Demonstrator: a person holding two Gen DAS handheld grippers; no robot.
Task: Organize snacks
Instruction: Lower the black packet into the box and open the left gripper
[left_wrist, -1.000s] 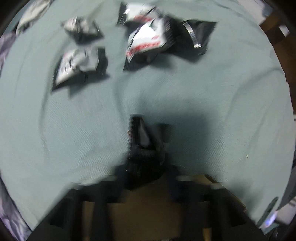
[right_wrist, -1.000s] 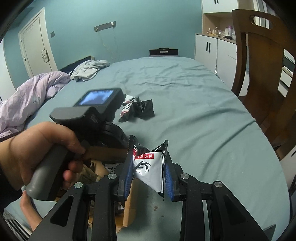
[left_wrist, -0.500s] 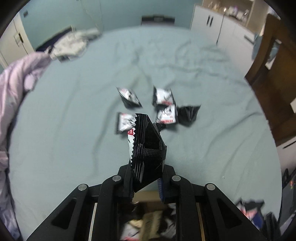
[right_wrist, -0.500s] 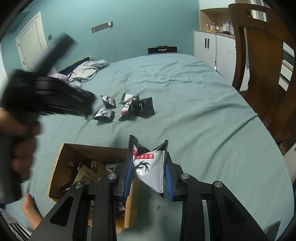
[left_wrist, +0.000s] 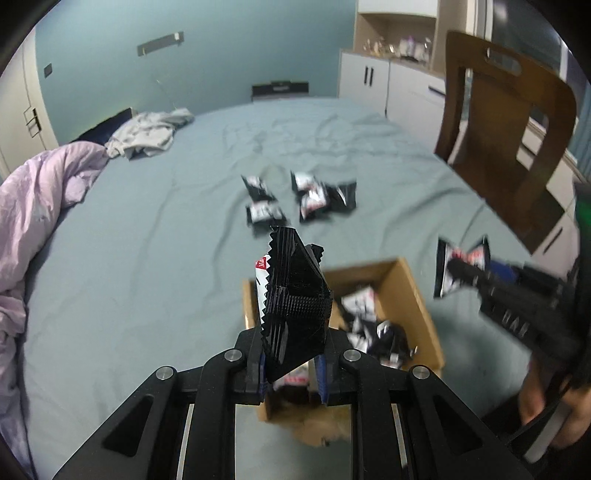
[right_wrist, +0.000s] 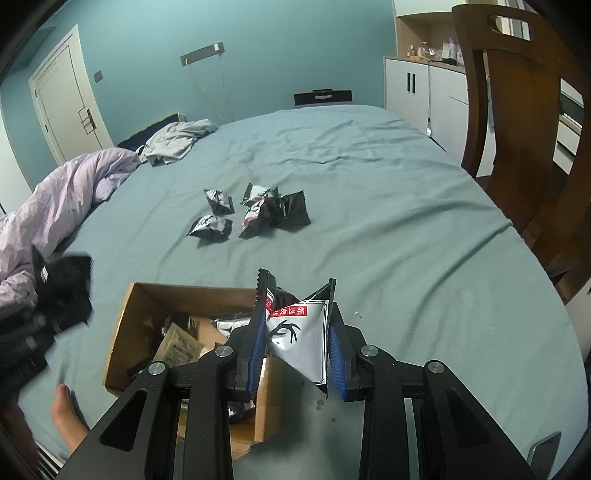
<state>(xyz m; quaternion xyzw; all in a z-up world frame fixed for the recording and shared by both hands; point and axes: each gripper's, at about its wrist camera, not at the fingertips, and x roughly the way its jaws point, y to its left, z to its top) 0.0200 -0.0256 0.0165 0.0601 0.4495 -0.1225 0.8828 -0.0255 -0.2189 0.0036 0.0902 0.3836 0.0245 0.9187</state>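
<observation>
My left gripper (left_wrist: 291, 354) is shut on a black snack packet (left_wrist: 293, 302) and holds it above the near end of a cardboard box (left_wrist: 413, 291) that has several packets inside. My right gripper (right_wrist: 297, 354) is shut on a silver, black and red snack packet (right_wrist: 299, 332) over the right edge of the same box (right_wrist: 122, 325). Several loose black and silver packets (right_wrist: 255, 212) lie on the teal bed farther out; they also show in the left wrist view (left_wrist: 303, 197). The right gripper with its packet (left_wrist: 461, 266) shows blurred at the right of the left wrist view.
A lilac duvet (right_wrist: 62, 199) is bunched at the bed's left side, with grey clothes (right_wrist: 177, 140) behind it. A wooden chair (right_wrist: 517, 118) stands at the right edge. White cabinets (right_wrist: 417, 92) stand at the back right. A bare foot (right_wrist: 64, 410) is by the box.
My left gripper has lifted from low over the bed and swung back with the black packet to above the box. My right gripper has stayed put with its packet.
</observation>
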